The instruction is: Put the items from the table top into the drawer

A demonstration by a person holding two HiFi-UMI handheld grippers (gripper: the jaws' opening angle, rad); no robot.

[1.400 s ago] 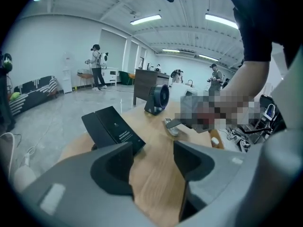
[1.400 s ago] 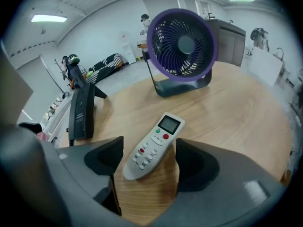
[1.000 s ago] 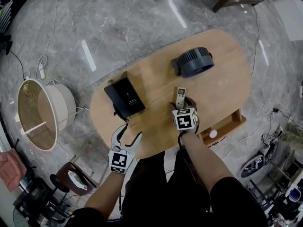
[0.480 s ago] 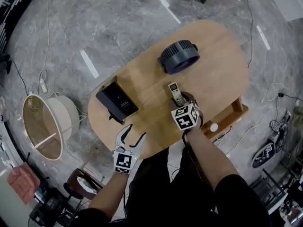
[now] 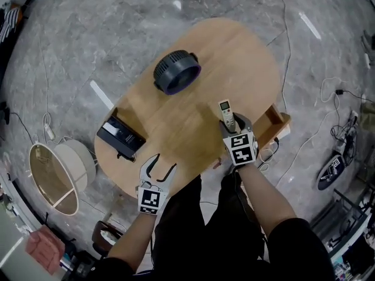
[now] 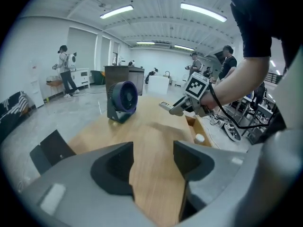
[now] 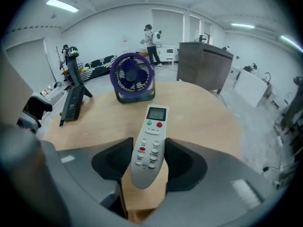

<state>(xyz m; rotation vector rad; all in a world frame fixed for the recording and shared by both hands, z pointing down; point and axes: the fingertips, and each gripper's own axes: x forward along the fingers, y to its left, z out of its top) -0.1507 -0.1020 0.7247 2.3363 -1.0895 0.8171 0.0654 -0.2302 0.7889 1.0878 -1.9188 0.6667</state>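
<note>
A white remote control (image 5: 226,115) (image 7: 150,141) sits lifted off the oval wooden table (image 5: 234,57), between the pads of my right gripper (image 5: 229,123) (image 7: 149,157). Its jaws have just closed on the remote's lower half. The open drawer (image 5: 274,126) (image 6: 195,125) juts from the table's right edge beside this gripper, with a small white object (image 6: 199,138) in it. My left gripper (image 5: 162,164) (image 6: 152,167) hangs open and empty over the near table edge. A dark blue fan (image 5: 177,70) (image 7: 132,82) and a black box (image 5: 120,136) (image 7: 73,103) stand on the table.
A round wicker lampshade (image 5: 55,168) lies on the floor at the left. Cables (image 5: 328,92) trail over the grey floor at the right. People stand far off in the room in both gripper views.
The right gripper closed on the remote, raised it off the table and carried it toward the drawer side. The left gripper stayed open and shifted along the near edge.
</note>
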